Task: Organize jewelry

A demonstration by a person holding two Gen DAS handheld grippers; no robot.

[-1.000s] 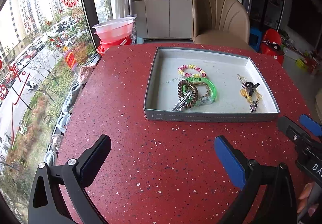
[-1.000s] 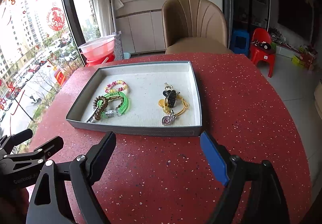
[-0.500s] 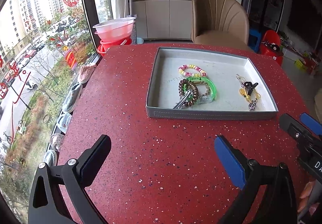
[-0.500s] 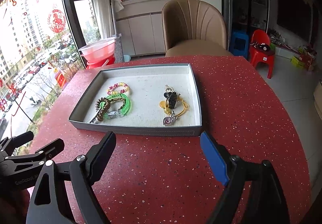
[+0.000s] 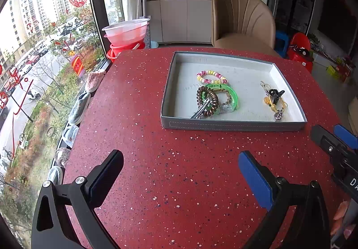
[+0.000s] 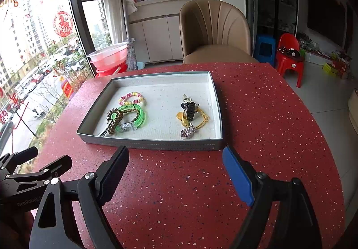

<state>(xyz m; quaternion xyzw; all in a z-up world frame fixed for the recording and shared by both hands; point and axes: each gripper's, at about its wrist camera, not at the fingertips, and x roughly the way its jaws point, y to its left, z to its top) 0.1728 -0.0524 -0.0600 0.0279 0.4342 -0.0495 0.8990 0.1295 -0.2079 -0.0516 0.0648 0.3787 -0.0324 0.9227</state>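
Left wrist view: left tongs (image 5: 179, 173) spread wide, empty, over the red worktop (image 5: 179, 193).
Tray (image 5: 232, 125): just beyond the tongs, holding bracelets (image 5: 214, 94) and a keychain cluster (image 5: 274, 99).
Right wrist view: right tongs (image 6: 175, 168) spread wide, empty.
Tray here (image 6: 156, 145): directly ahead of the tongs, jewelry inside.

red speckled stone table (image 5: 183, 182) | tan ribbed upholstered chair (image 6: 214, 32) behind far edge | stacked pink plastic basins (image 5: 126, 32) by window | red plastic child's chair (image 6: 289, 52) beside blue plastic stool (image 6: 265, 47) | white cabinets (image 5: 179, 18) at back
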